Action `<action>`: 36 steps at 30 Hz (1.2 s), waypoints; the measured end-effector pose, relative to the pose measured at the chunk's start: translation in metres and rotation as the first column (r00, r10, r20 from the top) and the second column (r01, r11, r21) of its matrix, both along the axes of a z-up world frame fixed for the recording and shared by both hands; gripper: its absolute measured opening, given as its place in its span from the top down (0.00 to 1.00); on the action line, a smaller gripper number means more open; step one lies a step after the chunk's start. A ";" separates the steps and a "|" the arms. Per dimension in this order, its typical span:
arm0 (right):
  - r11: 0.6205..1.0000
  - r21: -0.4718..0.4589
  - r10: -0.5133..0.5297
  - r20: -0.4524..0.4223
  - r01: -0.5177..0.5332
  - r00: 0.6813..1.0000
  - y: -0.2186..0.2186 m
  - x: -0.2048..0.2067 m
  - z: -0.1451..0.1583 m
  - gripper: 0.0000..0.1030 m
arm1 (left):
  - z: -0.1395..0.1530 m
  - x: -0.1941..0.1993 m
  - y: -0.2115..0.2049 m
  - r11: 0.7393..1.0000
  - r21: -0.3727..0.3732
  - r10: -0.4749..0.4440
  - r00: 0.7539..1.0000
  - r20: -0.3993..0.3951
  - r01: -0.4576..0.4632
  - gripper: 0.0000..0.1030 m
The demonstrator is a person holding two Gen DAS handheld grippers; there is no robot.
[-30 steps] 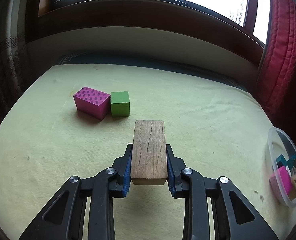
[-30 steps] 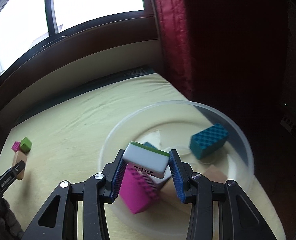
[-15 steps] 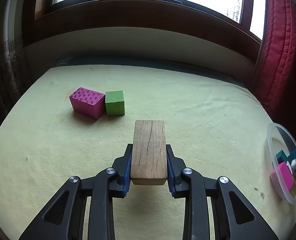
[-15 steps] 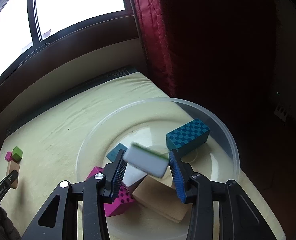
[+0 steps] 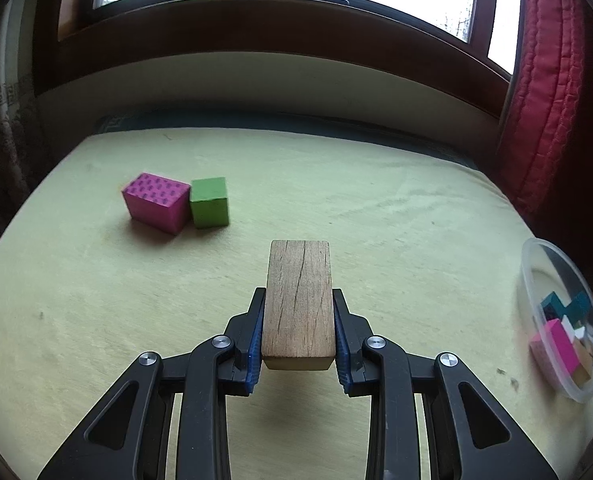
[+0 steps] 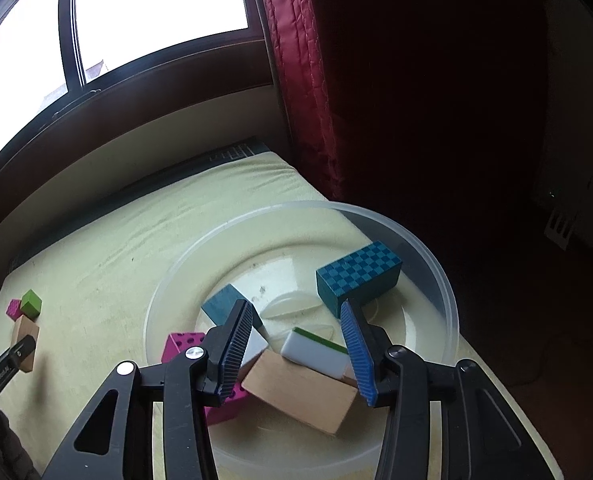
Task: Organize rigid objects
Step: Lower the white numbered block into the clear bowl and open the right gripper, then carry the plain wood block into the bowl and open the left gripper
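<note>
While your left gripper (image 5: pixel 298 336) clamps the wooden block (image 5: pixel 298 300) above the cloth | pink block (image 5: pixel 156 202) touches green cube (image 5: pixel 209 201) far-left | your right gripper (image 6: pixel 296 344) hangs open, nothing held, over the bowl (image 6: pixel 436 280) | white tile (image 6: pixel 316 354) lies inside.

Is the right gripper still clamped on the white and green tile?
No: the right gripper stands open and the white and green tile lies loose on the wooden block in the bowl.
</note>
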State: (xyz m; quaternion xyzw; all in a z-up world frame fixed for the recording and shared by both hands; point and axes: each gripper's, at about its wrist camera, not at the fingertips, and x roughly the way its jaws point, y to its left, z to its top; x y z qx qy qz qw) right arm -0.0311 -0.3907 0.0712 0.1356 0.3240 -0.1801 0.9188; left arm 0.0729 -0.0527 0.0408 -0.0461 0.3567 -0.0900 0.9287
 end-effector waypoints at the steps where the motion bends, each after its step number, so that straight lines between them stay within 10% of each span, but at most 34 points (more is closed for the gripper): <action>1: 1.000 0.001 -0.001 -0.001 0.001 1.000 -0.001 -0.001 -0.001 0.52 | 0.000 -0.001 -0.001 1.000 -0.003 -0.006 1.000 0.000 0.006 0.71; 23: 0.999 -0.003 0.032 -0.009 -0.032 0.999 -0.016 -0.028 -0.009 0.48 | 0.019 -0.016 -0.060 0.978 -0.068 -0.199 0.980 -0.009 0.198 0.71; 36: 0.997 -0.006 0.078 0.018 -0.078 0.997 -0.024 -0.037 -0.013 0.48 | 0.029 -0.024 -0.146 0.942 0.021 -0.335 0.942 0.013 0.334 0.71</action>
